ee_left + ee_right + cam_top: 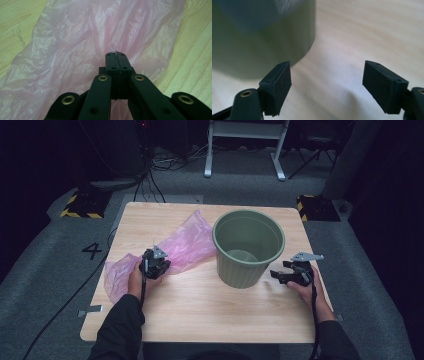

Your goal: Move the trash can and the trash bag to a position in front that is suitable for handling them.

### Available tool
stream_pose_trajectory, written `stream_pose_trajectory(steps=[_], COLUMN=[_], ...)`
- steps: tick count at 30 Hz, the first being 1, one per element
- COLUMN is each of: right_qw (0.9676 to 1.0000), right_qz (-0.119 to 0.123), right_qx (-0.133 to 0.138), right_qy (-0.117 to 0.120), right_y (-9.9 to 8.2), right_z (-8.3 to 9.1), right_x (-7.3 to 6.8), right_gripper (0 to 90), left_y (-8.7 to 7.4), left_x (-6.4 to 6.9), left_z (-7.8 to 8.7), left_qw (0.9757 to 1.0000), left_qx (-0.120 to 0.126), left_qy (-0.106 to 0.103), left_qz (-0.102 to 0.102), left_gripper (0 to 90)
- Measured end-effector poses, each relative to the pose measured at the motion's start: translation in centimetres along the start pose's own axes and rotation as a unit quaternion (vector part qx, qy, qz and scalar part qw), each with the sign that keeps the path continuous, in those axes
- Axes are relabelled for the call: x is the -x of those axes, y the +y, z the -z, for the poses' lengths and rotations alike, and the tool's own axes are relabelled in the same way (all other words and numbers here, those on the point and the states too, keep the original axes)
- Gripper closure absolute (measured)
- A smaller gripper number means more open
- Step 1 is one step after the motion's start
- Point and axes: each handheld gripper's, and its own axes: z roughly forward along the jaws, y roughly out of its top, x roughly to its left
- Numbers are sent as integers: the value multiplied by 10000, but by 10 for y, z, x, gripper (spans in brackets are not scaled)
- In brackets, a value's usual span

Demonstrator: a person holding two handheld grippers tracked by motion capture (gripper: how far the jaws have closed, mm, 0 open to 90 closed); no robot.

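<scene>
pink plastic bag [172, 251] lay crumpled on the worktop [200, 305], spreading out ahead of and to both sides of the left gripper [115, 53]. its jaws were clenched together with a small fold of the film pinched at their tips. green bin [248, 247] stood upright between the two grippers. right gripper [327, 85] hovered just beside the bin's base, jaws spread wide with only bare worktop between them.
</scene>
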Motion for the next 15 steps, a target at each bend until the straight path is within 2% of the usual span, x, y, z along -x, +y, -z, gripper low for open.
stream_pose_trajectory(steps=[1, 4, 5, 6, 8, 11, 14, 15], right_qw=[9999, 9991, 9985, 9982, 9965, 9945, 9913, 9879], right_qz=[27, 2, 144, 251, 360, 536, 672, 809], right_qx=[108, 369, 437, 452, 524, 523, 534, 522], right_qy=[-22, 195, 299, 305, 546, 734, 1000, 1215], right_y=[7, 20, 27, 30, 34, 36, 37, 38], right_z=[0, 1, 2, 3, 5, 5, 3, 1], right_x=[1, 5, 4, 3, 2, -2, -6, -9], right_gripper=[237, 235, 238, 238, 236, 235, 224, 206], left_y=[0, -1, -1, 0, -1, -1, -1, -1], left_x=[0, 1, 2, 1, 2, 1, 1, 1], left_z=[0, 1, 1, 1, 1, 0, 1, 1], left_qw=[10000, 10000, 10000, 10000, 10000, 10000, 9999, 9999], left_qx=[-2, -11, 11, 2, 11, 24, 38, 45], left_qy=[-5, -15, -28, -31, -47, -65, -65, -66], left_qz=[-6, -32, -28, -56, -60, -50, -71, -65], left_gripper=[899, 899, 899, 899, 898, 898, 898, 898])
